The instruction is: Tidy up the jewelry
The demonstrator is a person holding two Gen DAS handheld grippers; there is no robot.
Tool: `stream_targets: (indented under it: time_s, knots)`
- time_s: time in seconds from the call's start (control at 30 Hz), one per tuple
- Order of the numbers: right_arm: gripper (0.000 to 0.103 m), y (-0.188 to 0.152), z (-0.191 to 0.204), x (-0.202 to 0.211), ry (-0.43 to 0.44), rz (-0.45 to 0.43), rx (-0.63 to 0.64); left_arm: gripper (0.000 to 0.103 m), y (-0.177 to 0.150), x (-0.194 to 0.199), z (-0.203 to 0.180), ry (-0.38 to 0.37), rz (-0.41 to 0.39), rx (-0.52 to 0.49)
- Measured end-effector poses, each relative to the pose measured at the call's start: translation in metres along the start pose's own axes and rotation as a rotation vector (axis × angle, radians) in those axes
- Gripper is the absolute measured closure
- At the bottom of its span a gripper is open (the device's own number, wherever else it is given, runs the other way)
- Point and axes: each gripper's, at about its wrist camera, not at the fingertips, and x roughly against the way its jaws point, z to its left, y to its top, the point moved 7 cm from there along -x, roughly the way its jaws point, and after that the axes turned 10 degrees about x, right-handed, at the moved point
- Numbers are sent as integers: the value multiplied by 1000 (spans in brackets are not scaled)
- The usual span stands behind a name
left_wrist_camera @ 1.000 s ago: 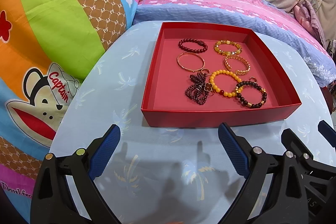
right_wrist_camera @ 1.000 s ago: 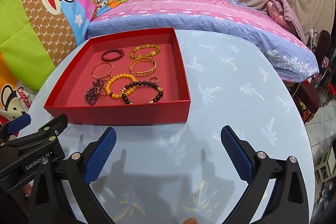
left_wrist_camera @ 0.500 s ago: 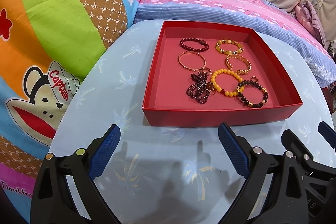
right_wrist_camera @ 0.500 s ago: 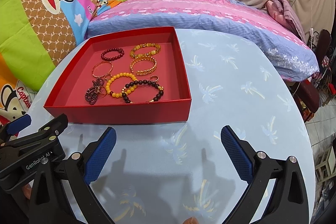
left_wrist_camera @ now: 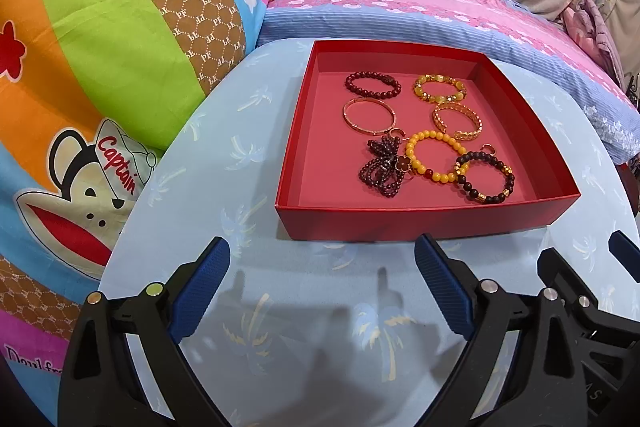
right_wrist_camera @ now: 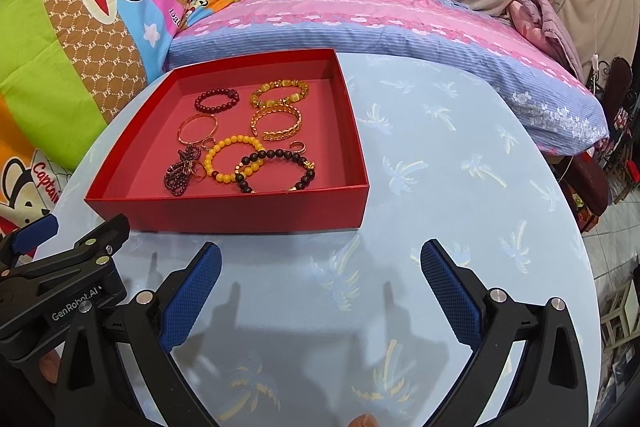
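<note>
A red tray [left_wrist_camera: 420, 223] [right_wrist_camera: 248, 215] sits on the round light-blue table and holds several bracelets: a dark red bead one [left_wrist_camera: 373, 85], a yellow bead one [left_wrist_camera: 436, 159], a black bead one [left_wrist_camera: 486, 177], a gold chain one [left_wrist_camera: 457, 121], a thin rose-gold bangle [left_wrist_camera: 369, 115] and a dark garnet bunch [left_wrist_camera: 382, 167]. My left gripper [left_wrist_camera: 322, 291] is open and empty, just in front of the tray's near wall. My right gripper [right_wrist_camera: 320, 291] is open and empty, in front of the tray's near right corner.
The table [right_wrist_camera: 440, 155] has bare room right of the tray. Colourful monkey-print cushions [left_wrist_camera: 100, 47] press against the left edge. A pink and blue striped bed [right_wrist_camera: 360, 23] runs behind. The left gripper's body [right_wrist_camera: 52, 291] shows at the right view's lower left.
The tray sits slightly lower and nearer in both views, so both grippers have edged a little forward. Jaws stay open.
</note>
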Motion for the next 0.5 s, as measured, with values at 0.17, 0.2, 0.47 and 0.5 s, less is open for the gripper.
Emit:
stream_targets:
  time_s: [0.17, 0.2, 0.47, 0.5]
  knots:
    - [7, 0, 0, 0, 1, 1, 0, 14, 1, 1, 0, 2, -2, -3]
    - [7, 0, 0, 0, 2, 0, 0, 14, 1, 1, 1, 2, -4, -3]
    - [7, 1, 0, 0, 0, -1, 0, 14, 2, 3, 0, 3, -8, -6]
    - [7, 1, 0, 0, 0, 0, 0, 14, 2, 3, 0, 3, -5, -5]
